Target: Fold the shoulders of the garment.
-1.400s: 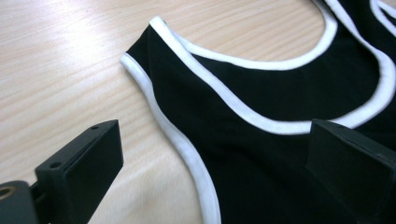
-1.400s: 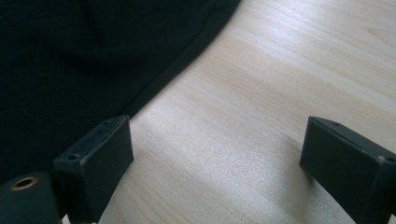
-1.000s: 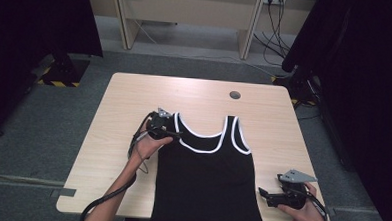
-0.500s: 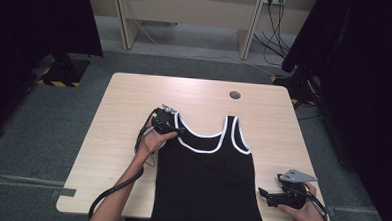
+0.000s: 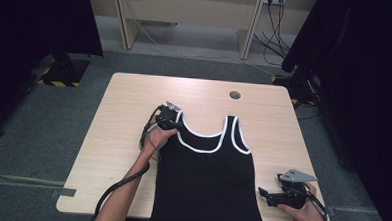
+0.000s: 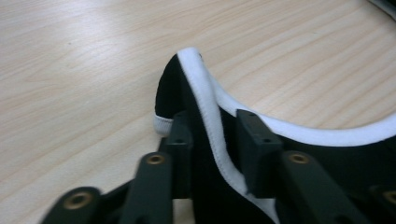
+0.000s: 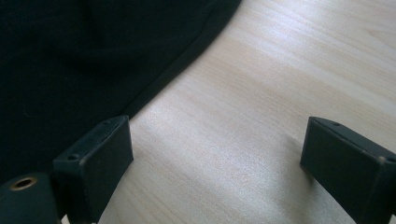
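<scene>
Left gripper view: left gripper apparently pinching tank top strap; right gripper wide, empty.

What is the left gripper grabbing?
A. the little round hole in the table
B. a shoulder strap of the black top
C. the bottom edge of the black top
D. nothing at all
B: in the left gripper view, the left gripper has just been closing its jaws, and a white-trimmed shoulder strap of the black tank top is bunched between them.
</scene>
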`<state>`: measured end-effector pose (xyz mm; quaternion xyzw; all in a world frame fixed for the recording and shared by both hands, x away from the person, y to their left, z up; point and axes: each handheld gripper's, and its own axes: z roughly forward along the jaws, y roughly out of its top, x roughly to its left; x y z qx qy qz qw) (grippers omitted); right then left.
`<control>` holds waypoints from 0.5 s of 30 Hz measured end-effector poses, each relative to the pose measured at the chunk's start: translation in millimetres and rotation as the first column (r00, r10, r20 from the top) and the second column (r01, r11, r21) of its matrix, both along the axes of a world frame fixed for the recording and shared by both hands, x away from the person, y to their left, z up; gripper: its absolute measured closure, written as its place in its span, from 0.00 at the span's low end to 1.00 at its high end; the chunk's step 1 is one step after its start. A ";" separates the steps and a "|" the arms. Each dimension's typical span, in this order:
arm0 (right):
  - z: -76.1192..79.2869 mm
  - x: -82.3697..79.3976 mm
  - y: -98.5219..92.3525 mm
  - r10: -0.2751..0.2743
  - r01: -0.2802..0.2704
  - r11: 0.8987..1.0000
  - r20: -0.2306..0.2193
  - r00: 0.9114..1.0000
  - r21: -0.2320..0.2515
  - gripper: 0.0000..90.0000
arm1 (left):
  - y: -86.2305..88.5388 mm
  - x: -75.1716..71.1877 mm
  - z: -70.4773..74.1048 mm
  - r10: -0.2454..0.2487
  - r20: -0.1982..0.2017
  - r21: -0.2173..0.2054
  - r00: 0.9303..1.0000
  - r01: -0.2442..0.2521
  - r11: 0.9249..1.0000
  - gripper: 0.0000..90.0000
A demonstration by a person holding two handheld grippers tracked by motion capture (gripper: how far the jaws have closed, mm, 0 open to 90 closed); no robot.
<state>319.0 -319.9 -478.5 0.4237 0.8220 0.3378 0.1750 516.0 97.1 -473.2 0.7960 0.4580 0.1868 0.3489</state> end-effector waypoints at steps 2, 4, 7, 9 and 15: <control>0.0 0.0 0.0 0.000 0.000 1.000 0.000 1.000 0.000 0.11 | -1.6 -1.2 0.6 -0.007 0.000 0.001 1.000 0.007 1.000 0.86; 0.0 0.0 0.0 0.000 0.000 1.000 0.000 1.000 0.000 0.11 | -2.5 -3.5 1.7 -0.018 -0.005 -0.031 1.000 0.018 0.999 0.89; 0.0 0.2 -0.1 0.001 -0.001 1.000 0.000 1.000 0.000 0.11 | -1.7 -10.4 11.0 -0.037 0.014 -0.074 0.999 0.038 0.997 0.92; 0.0 0.4 -0.1 0.002 -0.002 1.000 0.001 1.000 0.000 0.11 | -0.5 -15.7 19.6 -0.045 0.028 -0.085 0.999 0.047 0.995 0.92; 0.0 0.4 0.0 0.001 -0.001 1.000 0.001 1.000 0.000 0.11 | -3.2 -41.2 42.1 -0.102 0.071 -0.112 0.992 0.110 0.988 0.92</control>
